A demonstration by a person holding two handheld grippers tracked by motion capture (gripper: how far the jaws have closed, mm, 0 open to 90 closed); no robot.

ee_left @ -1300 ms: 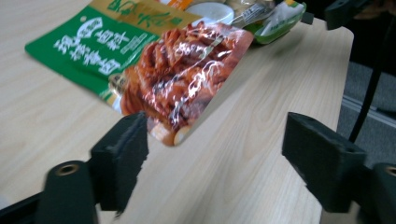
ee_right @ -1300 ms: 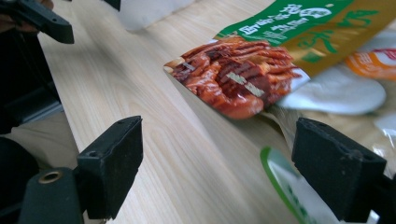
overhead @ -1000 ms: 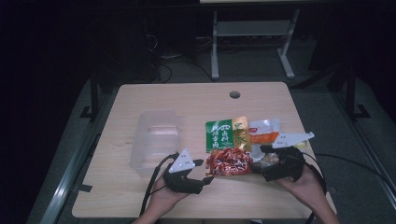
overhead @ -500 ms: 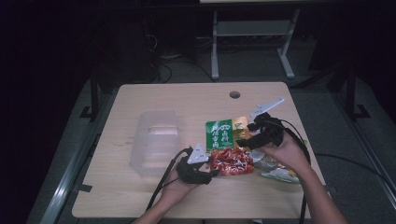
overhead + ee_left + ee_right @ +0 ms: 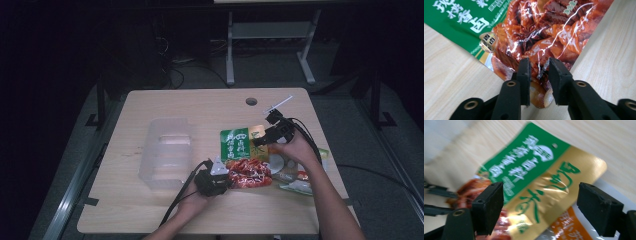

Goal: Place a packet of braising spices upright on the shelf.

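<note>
A snack packet, green at the top and red below [image 5: 247,170], lies flat on the table right of centre. My left gripper [image 5: 225,177] comes at its near left edge. In the left gripper view the packet [image 5: 544,32] runs between the narrow black jaws, and my left gripper [image 5: 539,72] is shut on its crinkled edge. My right gripper [image 5: 261,139] hovers over the far side of the pile, open. In the right gripper view its jaws stand wide apart, my right gripper [image 5: 541,192] above a gold packet with green lettering [image 5: 556,192] that overlaps the green one [image 5: 524,167].
A clear plastic container [image 5: 165,150] stands left of the packets. More packets [image 5: 300,182] lie under the right forearm near the table's right edge, one orange and white [image 5: 571,227]. A round hole [image 5: 251,101] is in the tabletop [image 5: 190,105] at the back.
The right gripper has lifted from the near right of the red packet and moved away to the far side of the pile. The left gripper has stayed on the packet's edge.
</note>
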